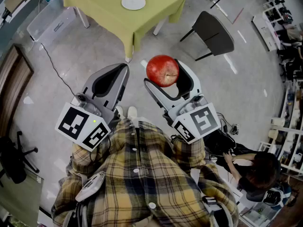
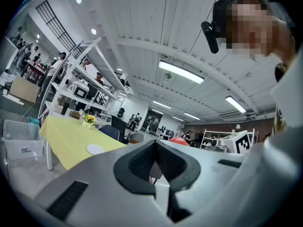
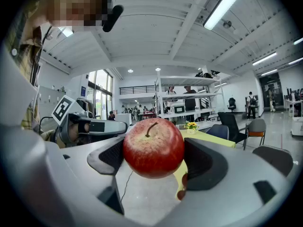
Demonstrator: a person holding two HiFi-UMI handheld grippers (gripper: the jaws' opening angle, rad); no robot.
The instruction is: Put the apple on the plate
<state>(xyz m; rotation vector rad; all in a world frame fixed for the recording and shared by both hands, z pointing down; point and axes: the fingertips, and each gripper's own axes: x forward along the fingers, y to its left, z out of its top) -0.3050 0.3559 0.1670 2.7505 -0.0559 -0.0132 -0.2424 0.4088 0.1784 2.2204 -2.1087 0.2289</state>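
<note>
Glossy, smooth apple (image 1: 162, 70) skin, matt yellow-green tablecloth (image 1: 109, 18) (softly draped at the edges), smooth white plate (image 1: 133, 2)

The left gripper (image 1: 122, 71) was held out level in front of the body, its fingers shut tight with nothing in them. Beside it, the right gripper (image 1: 166, 77) squeezed the apple (image 1: 162, 69) between wide fingers.

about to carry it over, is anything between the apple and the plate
Nothing visible does: only open floor and bare tablecloth lie between the apple in the right gripper and the plate. The chair stands off to one side.
</note>
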